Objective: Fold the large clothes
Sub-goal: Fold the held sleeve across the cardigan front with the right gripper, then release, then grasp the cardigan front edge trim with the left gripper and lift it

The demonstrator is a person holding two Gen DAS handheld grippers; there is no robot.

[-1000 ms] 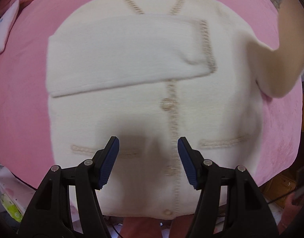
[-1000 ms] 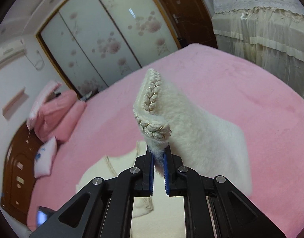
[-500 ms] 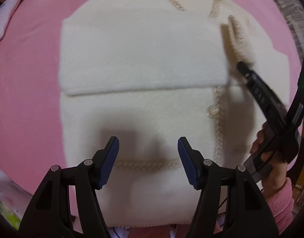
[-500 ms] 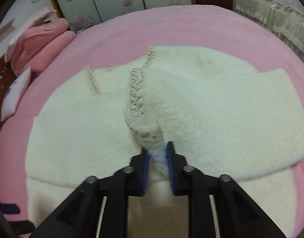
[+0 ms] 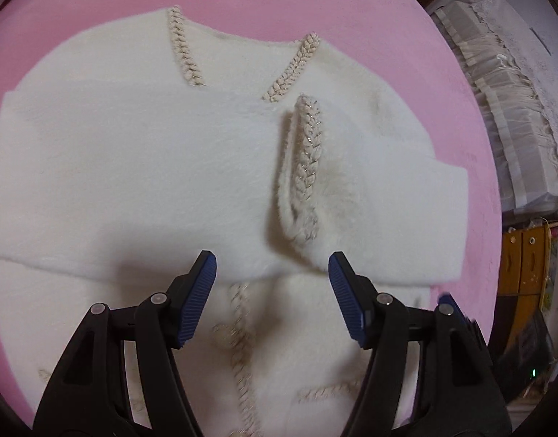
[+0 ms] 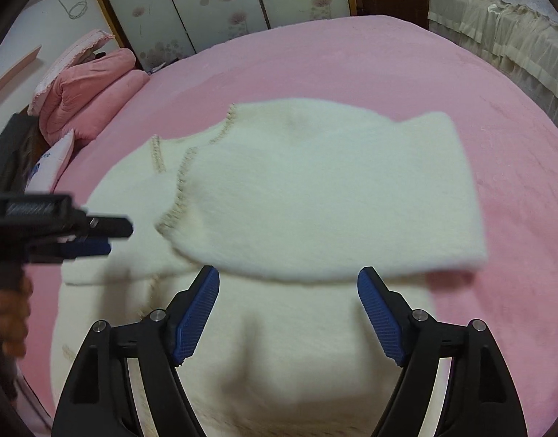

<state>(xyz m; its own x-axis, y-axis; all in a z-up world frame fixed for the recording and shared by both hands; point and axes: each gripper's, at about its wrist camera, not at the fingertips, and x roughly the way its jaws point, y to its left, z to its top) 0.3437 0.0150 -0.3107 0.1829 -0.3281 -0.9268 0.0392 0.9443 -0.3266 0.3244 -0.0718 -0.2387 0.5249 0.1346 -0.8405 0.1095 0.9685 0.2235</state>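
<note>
- The cardigan (image 5: 140, 167) lies flat, front side up, on the pink bed (image 6: 388, 65), neckline toward the pillows (image 6: 82, 91) at the headboard end.
- Done so far, judged from the lay of the cloth: both sleeves are folded in across the chest of the cardigan. The left sleeve (image 5: 96, 182) forms a flat band; the right sleeve (image 6: 333, 196) lies on top of it and overlaps it near the button line.
- The braided cuff (image 5: 306, 160) of the right sleeve rests near the middle of the cardigan, slightly raised and not fully flattened.
- Right claw (image 6: 288, 313): its jaws have just been opening and now stand spread, nothing between them. It hangs above the cardigan just below the sleeve's lower edge; the sleeve lies free on the cardigan.
- Left claw (image 5: 271, 295): spread and empty, above the cardigan's button line just below the folded sleeves. The pads touch no cloth.
- Left to do: the body remains at full length — the hem end, with its pocket trim (image 5: 326, 395) and buttons, is unfolded. By judgement, the sleeve stage is complete and the body fold is not yet begun.
- Probable next step: take the hem at two points and bring it up toward the neckline; smoothing the raised cuff first would keep the stack flat.
</note>
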